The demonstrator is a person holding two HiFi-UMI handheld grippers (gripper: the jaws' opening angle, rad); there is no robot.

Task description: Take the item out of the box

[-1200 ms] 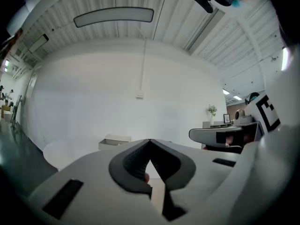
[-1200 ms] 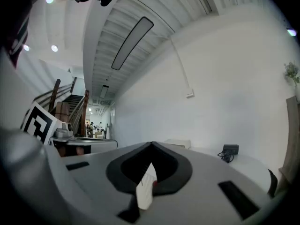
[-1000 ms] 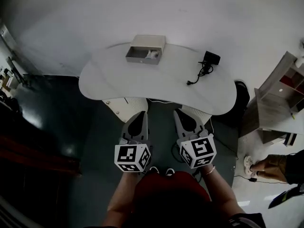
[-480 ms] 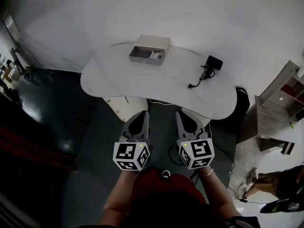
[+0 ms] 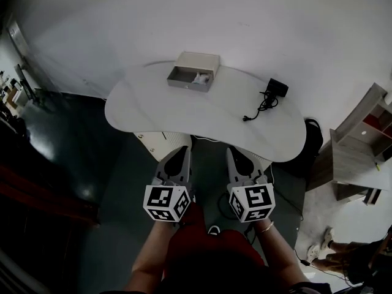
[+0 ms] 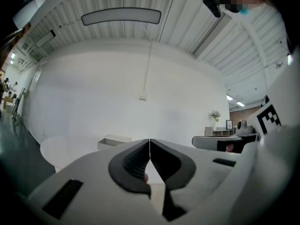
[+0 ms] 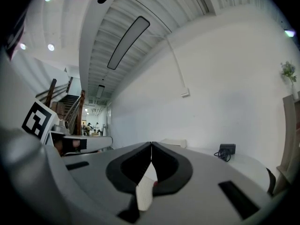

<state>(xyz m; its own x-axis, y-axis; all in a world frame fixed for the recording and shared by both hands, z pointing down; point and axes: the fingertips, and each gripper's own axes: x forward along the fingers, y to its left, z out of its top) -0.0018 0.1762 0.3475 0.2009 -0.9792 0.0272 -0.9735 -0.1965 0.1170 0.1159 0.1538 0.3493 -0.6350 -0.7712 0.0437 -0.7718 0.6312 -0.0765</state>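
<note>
A grey-beige box with its drawer slid open rests at the far side of the white oval table; something white lies inside the drawer. The same box shows small in the left gripper view. My left gripper and right gripper hang side by side below the table's near edge, well short of the box. Both are shut with nothing between their jaws, as the left gripper and right gripper show in their own views.
A black power adapter with a coiled cable lies on the table's right part, also seen as the adapter in the right gripper view. A wooden shelf unit stands at the right. A person's feet show at lower right.
The view has shifted a little, so the table and box sit slightly lower and to the right in the head view. The bystander at the lower right has walked further out. Both grippers stay shut.
</note>
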